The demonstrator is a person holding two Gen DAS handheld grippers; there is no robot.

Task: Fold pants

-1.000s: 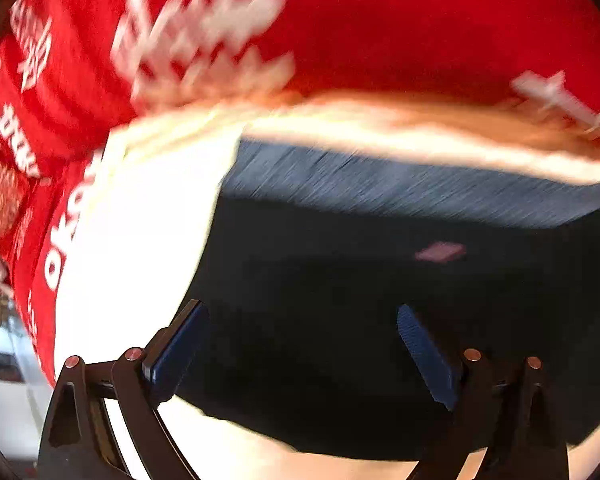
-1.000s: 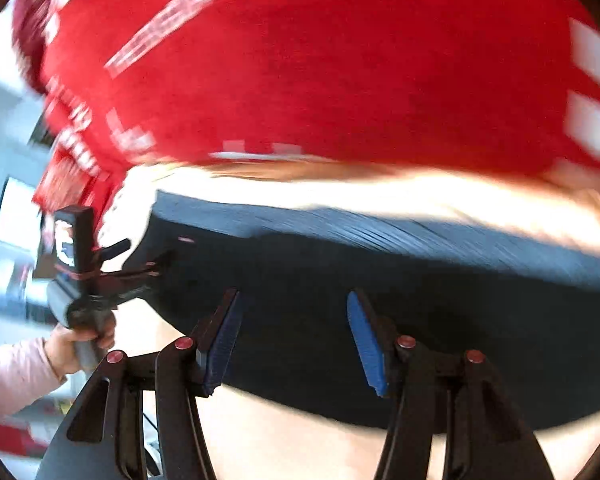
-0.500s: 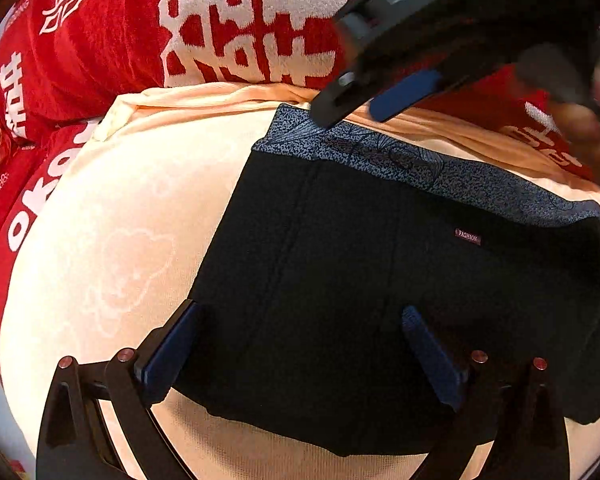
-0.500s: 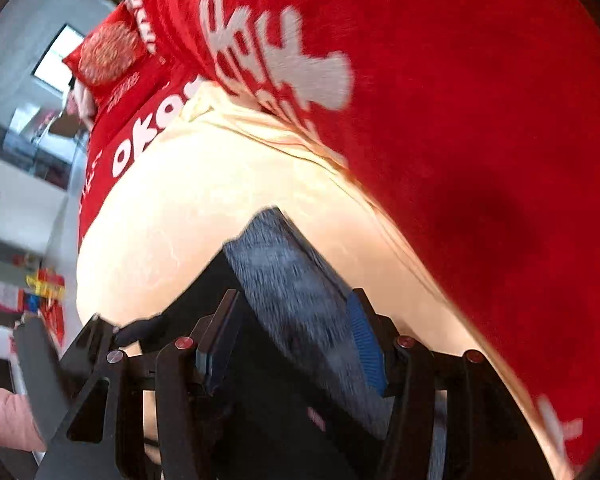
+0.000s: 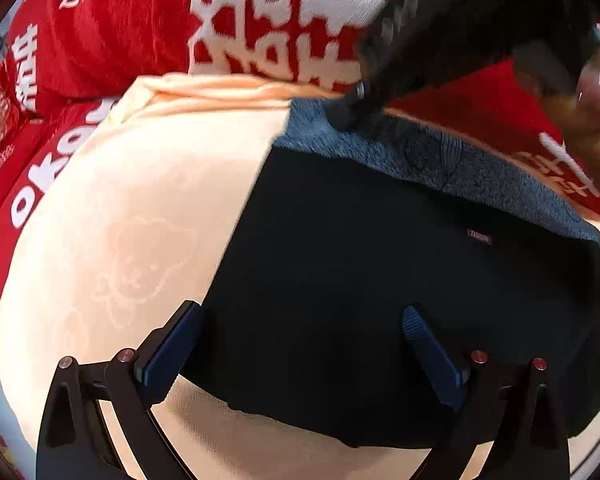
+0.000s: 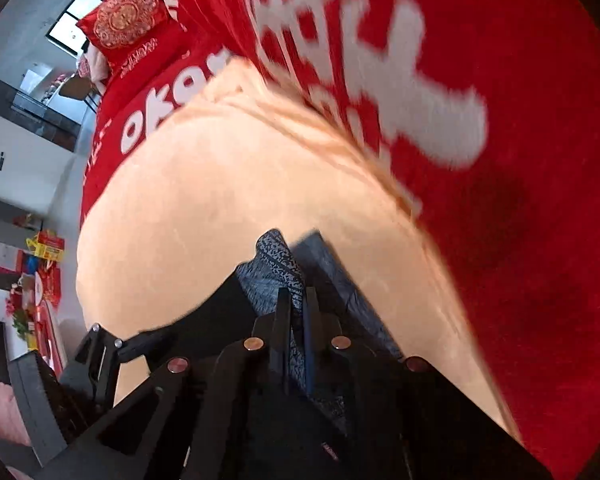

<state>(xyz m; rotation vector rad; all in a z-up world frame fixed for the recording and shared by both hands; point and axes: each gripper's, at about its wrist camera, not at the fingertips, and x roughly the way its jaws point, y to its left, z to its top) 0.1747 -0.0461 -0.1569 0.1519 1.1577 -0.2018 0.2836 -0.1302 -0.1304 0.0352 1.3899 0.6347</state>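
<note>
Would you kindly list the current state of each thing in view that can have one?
Pants: lying flat on the peach blanket, not yet folded over.
Waistband: grey patterned corner pinched and bunched up.
Right gripper: shut on the waistband corner.
Left gripper: open, jaws wide over the pants' lower edge, nothing pinched.
Peach blanket: spread smooth under the pants, over red bedding.

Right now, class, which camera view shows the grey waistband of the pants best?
The left wrist view: the waistband runs nearly full length across the pants. The right wrist view shows only a bunched corner pinched in the shut right gripper.
</note>
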